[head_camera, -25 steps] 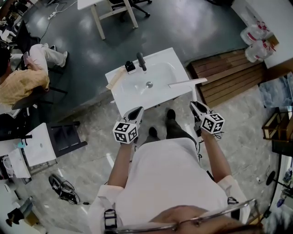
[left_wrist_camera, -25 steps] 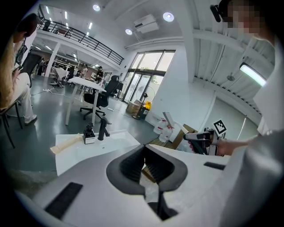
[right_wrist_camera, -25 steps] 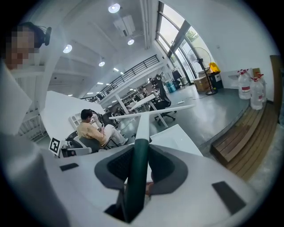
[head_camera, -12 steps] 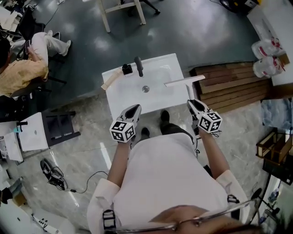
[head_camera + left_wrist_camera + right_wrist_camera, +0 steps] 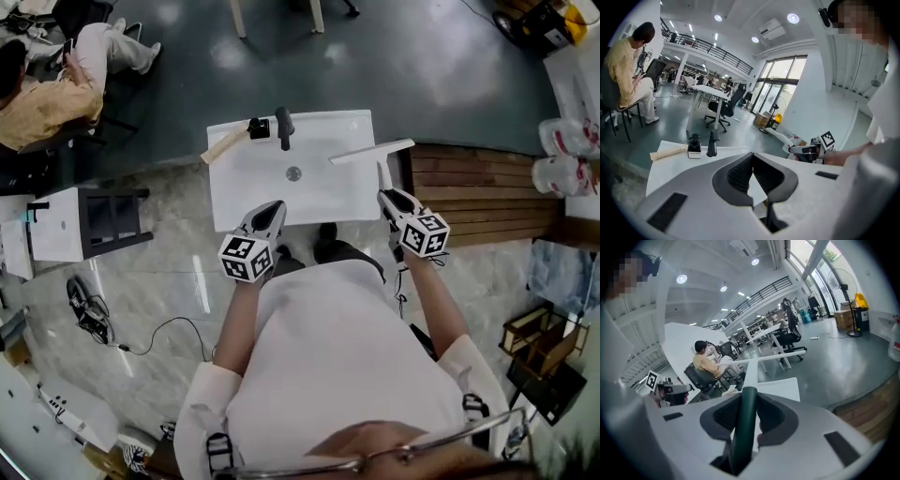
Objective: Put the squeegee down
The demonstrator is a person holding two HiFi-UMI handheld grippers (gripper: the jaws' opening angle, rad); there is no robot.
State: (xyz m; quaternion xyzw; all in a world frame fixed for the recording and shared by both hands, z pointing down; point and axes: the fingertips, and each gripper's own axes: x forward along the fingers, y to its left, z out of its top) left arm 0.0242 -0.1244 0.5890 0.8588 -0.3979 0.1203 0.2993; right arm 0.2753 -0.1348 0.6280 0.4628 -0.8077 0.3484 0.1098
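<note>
Over sink (image 5: 234, 192): R gripper (image 5: 385, 196) clamps squeegee (image 5: 372, 151).

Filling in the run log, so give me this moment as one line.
right gripper: shut on squeegee handle | left gripper: shut, empty | blade: over sink right edge | status: not yet released

- The washbasin (image 5: 234, 187) is glossy white, ceramic by the look; its tap (image 5: 284, 127) is dark and matt.
- The squeegee (image 5: 373, 150) has a smooth dark green handle, plastic-looking, and a white blade.
- The left claw (image 5: 753, 154) and right claw (image 5: 750, 394) are matt grey plastic, with ribbed black pads (image 5: 739, 174).
- The slats (image 5: 478, 192) are bare brown wood.
- The grey floor (image 5: 422, 75) is polished and mirrors the lamps.
</note>
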